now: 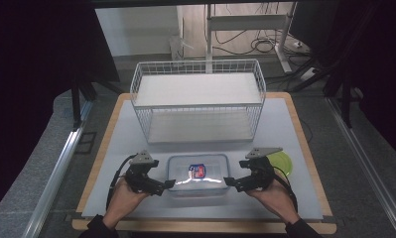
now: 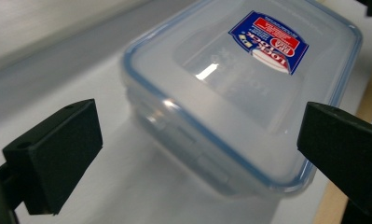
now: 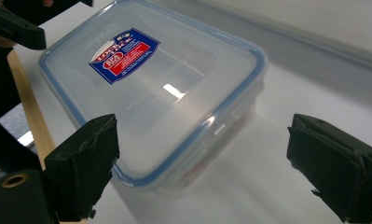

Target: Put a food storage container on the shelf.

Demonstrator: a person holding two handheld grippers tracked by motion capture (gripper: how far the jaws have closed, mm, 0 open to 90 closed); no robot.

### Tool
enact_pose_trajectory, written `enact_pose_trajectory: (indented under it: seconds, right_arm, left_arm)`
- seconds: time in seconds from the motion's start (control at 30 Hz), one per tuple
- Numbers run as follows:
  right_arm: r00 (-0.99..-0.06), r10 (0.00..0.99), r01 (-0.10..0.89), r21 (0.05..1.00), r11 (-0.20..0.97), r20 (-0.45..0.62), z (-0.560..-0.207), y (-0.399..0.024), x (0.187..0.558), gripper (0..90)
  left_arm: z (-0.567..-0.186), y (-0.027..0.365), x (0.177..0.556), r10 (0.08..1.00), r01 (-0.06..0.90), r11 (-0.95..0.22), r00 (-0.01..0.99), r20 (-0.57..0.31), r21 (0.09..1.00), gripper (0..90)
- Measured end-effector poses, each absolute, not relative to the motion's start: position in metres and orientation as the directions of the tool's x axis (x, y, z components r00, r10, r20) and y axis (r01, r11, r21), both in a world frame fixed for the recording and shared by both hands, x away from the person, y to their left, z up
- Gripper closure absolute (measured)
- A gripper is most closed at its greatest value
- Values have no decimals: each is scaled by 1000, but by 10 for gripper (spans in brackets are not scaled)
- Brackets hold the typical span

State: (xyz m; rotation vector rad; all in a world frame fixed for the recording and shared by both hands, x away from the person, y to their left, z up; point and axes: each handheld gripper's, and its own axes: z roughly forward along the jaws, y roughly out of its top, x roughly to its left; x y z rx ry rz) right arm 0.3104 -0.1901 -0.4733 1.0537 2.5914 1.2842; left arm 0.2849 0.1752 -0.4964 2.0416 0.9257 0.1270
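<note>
Container (image 1: 198, 174), clear plastic, rectangular, with a blue-rimmed snap lid and a red-and-blue label (image 1: 197, 170) on top; lies flat near the front edge of the tabletop (image 1: 285, 129), about midway along it.

Left tool (image 1: 169, 184): jaws spread wide, nothing between the pads; tips just beside the container's left end, touching or a hair apart, cannot tell which. In the left gripper view the container's (image 2: 239, 93) near corner sits ahead of and between the two black pads (image 2: 58, 158), clear of both.

Right tool (image 1: 229, 181): jaws spread wide, gripping nothing; tips just beside the container's right end. In the right gripper view the container's (image 3: 155, 93) corner lies ahead of the pads (image 3: 88, 163), the left pad overlapping its rim in the picture; contact cannot be told.

Green round plate (image 1: 281, 162): near the front right corner, behind the right hand (image 1: 272, 196).

Wire basket (image 1: 198, 99): white, open side facing front, two white shelves inside; stands at the back half of the tabletop, centred.

Tabletop: pale grey mat over a wooden board. Beyond: grey floor, cables, metal frame legs, dark curtains at both sides.
</note>
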Motion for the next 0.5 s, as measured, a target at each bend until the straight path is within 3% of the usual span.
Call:
enact_pose_trajectory:
  seconds: [0.13,0.37,0.5]
  right_arm:
    - [-762,591,575,695,432,264,-480,-182,318,88]
    - [-762,544,616,650,444,351,-492,-170,331,75]
    - [-734,530,663,616,426,424,-497,-169,337,74]
  left_arm:
    - [-503,167,293,638,585,-372,725,-260,720,0]
    - [-518,170,307,548,655,-318,717,-430,686,0]
    - [-517,170,304,544,656,-334,721,-429,677,0]
